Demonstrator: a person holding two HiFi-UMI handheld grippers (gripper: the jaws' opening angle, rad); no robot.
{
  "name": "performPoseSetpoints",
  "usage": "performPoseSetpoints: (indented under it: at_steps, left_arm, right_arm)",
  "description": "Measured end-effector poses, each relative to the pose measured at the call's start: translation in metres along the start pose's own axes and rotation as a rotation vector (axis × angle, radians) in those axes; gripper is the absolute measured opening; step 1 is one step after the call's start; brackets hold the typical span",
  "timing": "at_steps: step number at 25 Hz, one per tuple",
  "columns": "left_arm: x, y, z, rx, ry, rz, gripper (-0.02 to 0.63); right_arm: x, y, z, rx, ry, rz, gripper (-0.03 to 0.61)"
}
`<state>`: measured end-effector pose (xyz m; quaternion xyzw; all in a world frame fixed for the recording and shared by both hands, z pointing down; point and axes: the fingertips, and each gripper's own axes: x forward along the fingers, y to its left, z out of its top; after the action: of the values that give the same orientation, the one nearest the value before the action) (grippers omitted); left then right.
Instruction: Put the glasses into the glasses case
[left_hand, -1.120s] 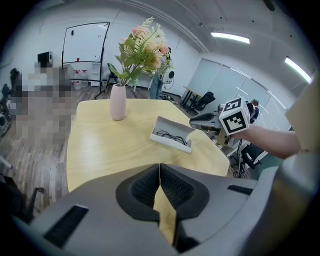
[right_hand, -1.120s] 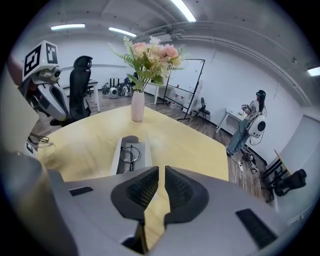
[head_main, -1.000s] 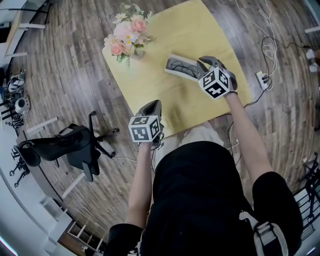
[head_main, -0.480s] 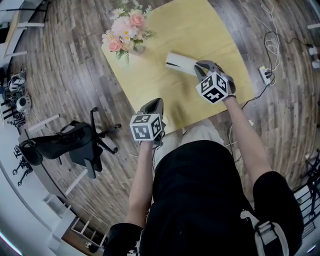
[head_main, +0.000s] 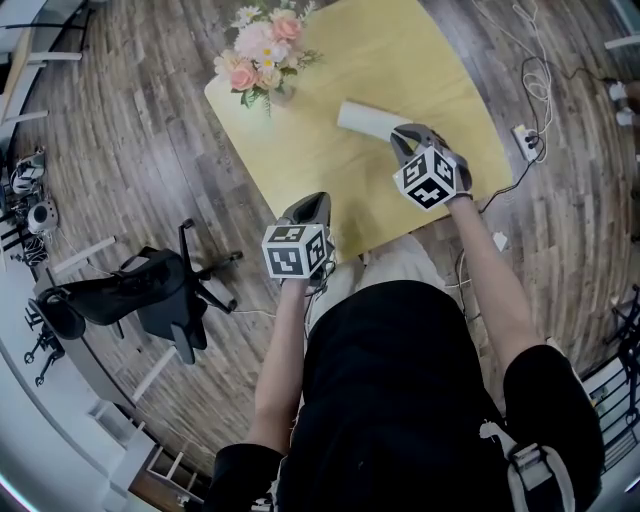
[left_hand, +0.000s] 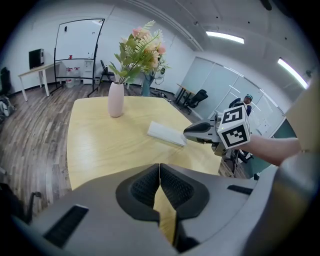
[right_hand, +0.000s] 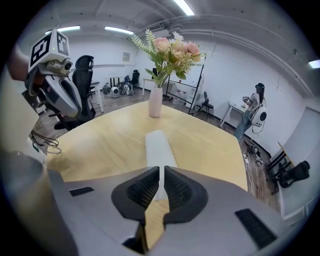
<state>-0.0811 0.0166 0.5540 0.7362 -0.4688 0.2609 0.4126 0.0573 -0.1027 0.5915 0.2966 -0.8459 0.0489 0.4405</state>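
White glasses case (head_main: 368, 119) is seen lying flat on the yellow table (head_main: 420, 60), lid shut, so its inside can't be checked. It's placed around the table's middle, a bit to the right, w/ the pink vase of flowers (head_main: 262, 62) set well apart at the far-left corner.

Right gripper (head_main: 398, 133) is held low at the case's right end. Tips are just beside it or touching it, can't be told which from the head view. In the right gripper view the jaws are clenched down to a thin slit, nothing pinched b/w the pads. The case is seen stretching away lengthwise just past the tips, twd the vase.

Left gripper (head_main: 311, 201) is held at the near edge of the table, well apart from the case. Its jaws are pressed together at the tips w/ nothing grasped, only table surface seen through the gap lower down.

Off the table: a black office chair (head_main: 140, 290) is parked on the wood floor (head_main: 150, 150) to the left, and a power strip (head_main: 523, 152) w/ cables is laid out on the right.
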Motion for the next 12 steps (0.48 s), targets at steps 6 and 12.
performPoseSetpoints:
  at_steps: [6, 12]
  left_arm:
    - [-0.026, 0.002, -0.008, 0.058, -0.010, -0.049, 0.025]
    - [-0.060, 0.005, -0.020, 0.107, -0.034, -0.107, 0.025]
  right_arm:
    - [-0.028, 0.028, 0.008, 0.017, 0.010, -0.056, 0.041]
    - [-0.064, 0.072, 0.016, 0.035, 0.010, -0.114, 0.034]
